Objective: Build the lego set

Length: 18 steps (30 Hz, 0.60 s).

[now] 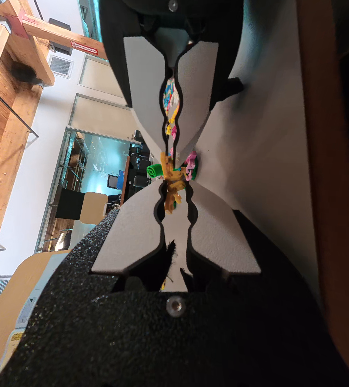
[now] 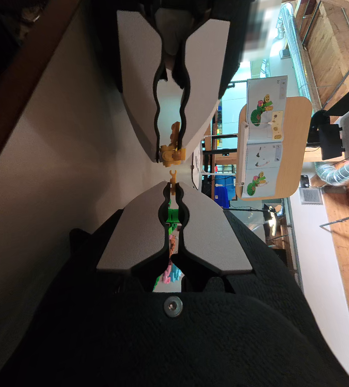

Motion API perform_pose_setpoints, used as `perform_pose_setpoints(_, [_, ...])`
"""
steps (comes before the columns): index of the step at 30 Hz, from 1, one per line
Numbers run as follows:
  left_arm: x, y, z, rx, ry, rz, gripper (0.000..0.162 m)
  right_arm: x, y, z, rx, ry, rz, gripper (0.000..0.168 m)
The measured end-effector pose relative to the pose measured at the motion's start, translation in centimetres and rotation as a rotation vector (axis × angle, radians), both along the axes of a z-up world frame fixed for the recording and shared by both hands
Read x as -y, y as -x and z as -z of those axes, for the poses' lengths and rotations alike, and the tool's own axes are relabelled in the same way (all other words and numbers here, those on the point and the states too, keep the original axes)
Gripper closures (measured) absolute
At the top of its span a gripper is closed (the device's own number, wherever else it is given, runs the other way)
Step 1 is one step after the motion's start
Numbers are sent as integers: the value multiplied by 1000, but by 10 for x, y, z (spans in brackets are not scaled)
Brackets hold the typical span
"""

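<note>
My left gripper (image 1: 175, 186) is shut on a yellow-tan lego assembly (image 1: 172, 194) and holds it above the white table (image 1: 253, 167). A bright green cylinder piece (image 1: 153, 170) sticks out beside that assembly. My right gripper (image 2: 172, 185) is shut on a small yellow clip piece (image 2: 172, 179). The two grippers face each other tip to tip. The clip's forked end points at the assembly (image 2: 170, 156), held in the left gripper (image 2: 170, 162), with a small gap between them. A pink flower on a green base (image 1: 191, 165) lies on the table behind the right gripper (image 1: 174, 158).
An open instruction booklet (image 2: 263, 142) is clipped to a wooden stand at the right. Loose coloured pieces (image 1: 171, 100) lie on the table and show between the fingers, also in the right wrist view (image 2: 171, 276). The table's brown edge (image 1: 316, 188) runs close by. My left and right fingertips are right by each other.
</note>
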<state>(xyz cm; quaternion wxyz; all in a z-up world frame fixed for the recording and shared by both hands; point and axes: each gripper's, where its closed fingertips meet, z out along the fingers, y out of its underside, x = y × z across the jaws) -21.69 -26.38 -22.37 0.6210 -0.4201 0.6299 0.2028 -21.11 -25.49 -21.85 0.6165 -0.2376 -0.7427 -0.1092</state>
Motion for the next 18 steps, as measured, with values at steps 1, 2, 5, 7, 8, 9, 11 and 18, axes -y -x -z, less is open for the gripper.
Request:
perform_pose_setpoints(1, [0, -1, 0, -6, -7, 2, 145, 0, 0, 1, 5, 15, 0, 166])
perform_pose_setpoints(2, [1, -1, 0, -12, -16, 5, 145, 0, -1, 1, 7, 30, 1, 166])
perform_pose_setpoints(5, [1, -2, 1, -17, -10, 8, 145, 2, 0, 3, 1, 71, -4, 165])
perform_pose_setpoints(7, [1, -3, 2, -22, -8, 14, 145, 3, -1, 4, 2, 84, -6, 166])
perform_pose_setpoints(8, [1, -3, 3, -26, -7, 15, 145, 3, -1, 6, 5, 91, -7, 165])
perform_pose_setpoints(9, [1, -4, 3, -30, -6, 17, 145, 4, 0, 5, -3, 96, -10, 165])
perform_pose_setpoints(11, [2, -4, 4, -34, -2, 24, 145, 4, -1, 5, -7, 109, -11, 165])
perform_pose_setpoints(18, [2, -5, 6, -45, 6, 25, 146, 6, -2, 4, 4, 137, -16, 165])
